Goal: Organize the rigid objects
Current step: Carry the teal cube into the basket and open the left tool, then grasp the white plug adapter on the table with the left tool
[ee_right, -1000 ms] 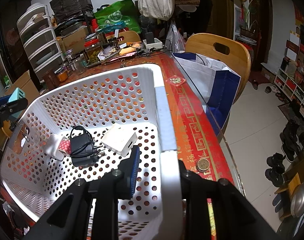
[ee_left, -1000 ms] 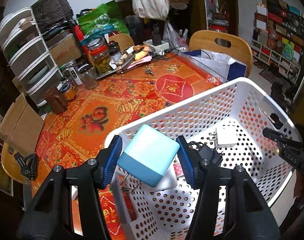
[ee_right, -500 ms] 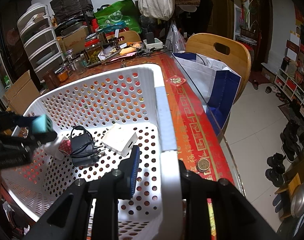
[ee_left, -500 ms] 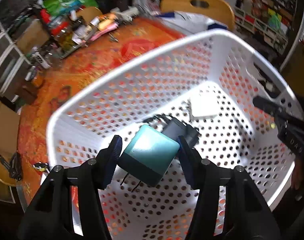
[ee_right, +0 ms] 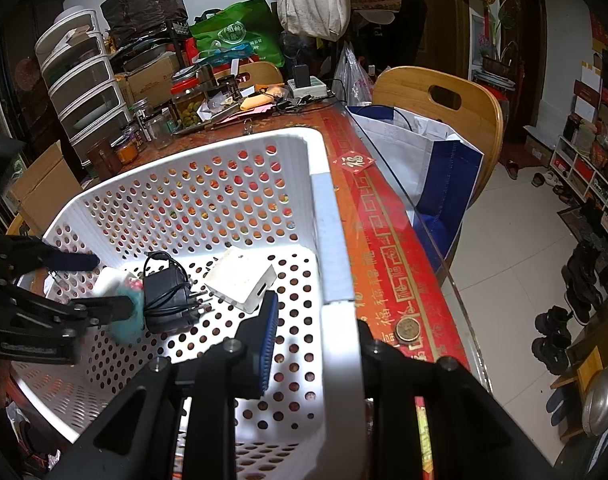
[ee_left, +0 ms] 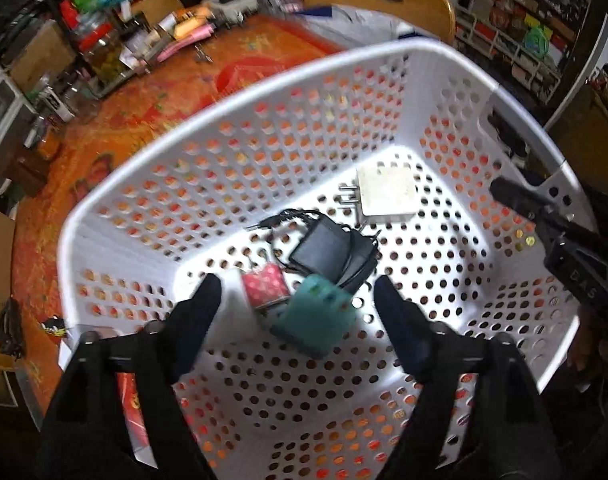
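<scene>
A white perforated basket (ee_left: 264, 92) stands on the red patterned table. My left gripper (ee_left: 296, 300) is open above its floor. The teal charger (ee_left: 317, 320) is free between the spread fingers, blurred, beside a red-patterned plug (ee_left: 264, 290), a black adapter with cord (ee_left: 327, 248) and a white charger (ee_left: 385, 194). My right gripper (ee_right: 315, 340) is shut on the basket's near wall (ee_right: 335, 264). In the right wrist view the left gripper (ee_right: 88, 284) is at the basket's left, with the teal charger (ee_right: 130, 322) by it.
Jars, a tray of clutter and plastic drawers (ee_right: 84, 92) crowd the table's far side. A wooden chair (ee_right: 443, 100) with a white-blue bag (ee_right: 423, 160) stands to the right. A coin (ee_right: 407, 328) lies on the table edge. A cardboard box (ee_right: 44, 188) is at left.
My left gripper moved down into the basket, opened and let go of the teal charger, which now is among the other chargers. The right gripper has stayed clamped on the basket wall.
</scene>
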Motion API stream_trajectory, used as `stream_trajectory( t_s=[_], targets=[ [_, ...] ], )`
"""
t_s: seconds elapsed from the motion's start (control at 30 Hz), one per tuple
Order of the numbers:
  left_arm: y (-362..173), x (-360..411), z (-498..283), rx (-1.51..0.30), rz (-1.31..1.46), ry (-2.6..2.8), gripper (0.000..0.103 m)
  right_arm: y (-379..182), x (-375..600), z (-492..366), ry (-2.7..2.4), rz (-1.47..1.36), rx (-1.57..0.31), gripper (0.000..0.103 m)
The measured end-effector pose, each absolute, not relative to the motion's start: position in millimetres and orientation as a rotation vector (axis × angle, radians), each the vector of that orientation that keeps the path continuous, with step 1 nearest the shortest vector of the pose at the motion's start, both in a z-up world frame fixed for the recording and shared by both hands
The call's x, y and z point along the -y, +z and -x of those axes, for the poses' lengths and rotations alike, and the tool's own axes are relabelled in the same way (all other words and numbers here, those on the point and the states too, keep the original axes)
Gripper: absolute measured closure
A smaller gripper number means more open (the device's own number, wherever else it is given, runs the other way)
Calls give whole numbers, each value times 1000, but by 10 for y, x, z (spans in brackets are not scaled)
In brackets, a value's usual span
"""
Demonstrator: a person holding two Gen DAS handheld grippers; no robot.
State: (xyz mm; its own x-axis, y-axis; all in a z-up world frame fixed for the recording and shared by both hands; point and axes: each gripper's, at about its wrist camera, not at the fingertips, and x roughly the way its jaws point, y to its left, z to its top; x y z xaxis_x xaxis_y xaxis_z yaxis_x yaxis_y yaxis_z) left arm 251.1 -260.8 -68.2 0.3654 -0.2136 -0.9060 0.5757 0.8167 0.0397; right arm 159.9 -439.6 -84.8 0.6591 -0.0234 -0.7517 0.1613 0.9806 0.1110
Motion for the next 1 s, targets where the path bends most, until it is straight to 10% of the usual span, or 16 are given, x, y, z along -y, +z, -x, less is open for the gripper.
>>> stream_trajectory(
  t_s=[0.13, 0.23, 0.53, 1.0],
  targets=[
    [-264, 2001, -2425, -968, -248, -503, 22, -846, 4371, -1603, -101, -171, -849, 78],
    [9, 1252, -2340, -833, -184, -376, 0, -839, 4360, -1610, -102, -169, -851, 78],
    [-853, -606, -2826, -1010, 88, -7, 0, -845, 4380, -1607, -102, -171, -849, 78],
    [-1599, -644, -3119, -1109, 156, -4, 18, -853, 4404, -1619, -127, -150, -868, 78]
  ],
)
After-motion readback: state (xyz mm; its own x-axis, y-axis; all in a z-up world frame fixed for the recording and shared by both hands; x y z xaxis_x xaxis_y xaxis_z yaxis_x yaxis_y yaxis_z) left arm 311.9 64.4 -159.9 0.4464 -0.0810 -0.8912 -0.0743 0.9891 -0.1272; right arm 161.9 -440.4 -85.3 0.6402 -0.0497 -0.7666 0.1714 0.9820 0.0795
